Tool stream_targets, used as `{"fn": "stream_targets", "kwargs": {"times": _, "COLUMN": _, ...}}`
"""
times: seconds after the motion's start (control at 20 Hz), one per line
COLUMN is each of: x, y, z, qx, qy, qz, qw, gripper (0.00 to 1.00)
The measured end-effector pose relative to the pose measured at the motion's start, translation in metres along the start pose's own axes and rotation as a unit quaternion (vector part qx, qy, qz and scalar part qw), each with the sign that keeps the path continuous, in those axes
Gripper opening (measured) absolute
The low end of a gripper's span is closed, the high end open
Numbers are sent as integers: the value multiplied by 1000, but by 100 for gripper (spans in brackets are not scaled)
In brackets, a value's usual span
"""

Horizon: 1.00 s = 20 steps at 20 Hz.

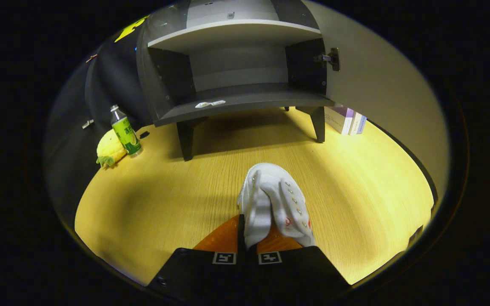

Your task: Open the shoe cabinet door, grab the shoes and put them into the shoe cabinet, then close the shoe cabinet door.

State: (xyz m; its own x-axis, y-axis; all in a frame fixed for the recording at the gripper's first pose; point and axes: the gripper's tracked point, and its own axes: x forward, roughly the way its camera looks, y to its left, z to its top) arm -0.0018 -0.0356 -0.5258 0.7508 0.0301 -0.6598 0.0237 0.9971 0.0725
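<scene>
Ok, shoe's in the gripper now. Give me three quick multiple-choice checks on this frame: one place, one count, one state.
1. Where is the green bottle?
A. beside the cabinet's hinge-free side, by the yellow toy
B. on the lower shelf
C. by the books

2. How many shelf boards show inside the cabinet?
A. one
B. two
C. four

3. The cabinet door is:
A. shut
B. open
C. missing

Key: 1 A, it stands against the yellow toy. 2 B, an upper and a lower board. 3 B, swung aside; the gripper clamps the white shoe.
</scene>
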Motion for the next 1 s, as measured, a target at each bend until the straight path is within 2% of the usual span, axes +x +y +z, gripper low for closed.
{"fn": "stream_targets", "kwargs": {"times": 0.25, "x": -33, "y": 10, "z": 56, "qx": -8, "qy": -29, "qz": 6, "qw": 1000, "gripper": 4}}
{"fn": "stream_targets", "kwargs": {"times": 0.6, "x": -106, "y": 26, "z": 192, "qx": 1, "qy": -113, "qz": 6, "qw": 994, "gripper": 4}}
{"fn": "stream_targets", "kwargs": {"times": 1.0, "x": -121, "y": 46, "z": 315, "qx": -26, "qy": -185, "qz": 24, "qw": 982, "gripper": 4}}
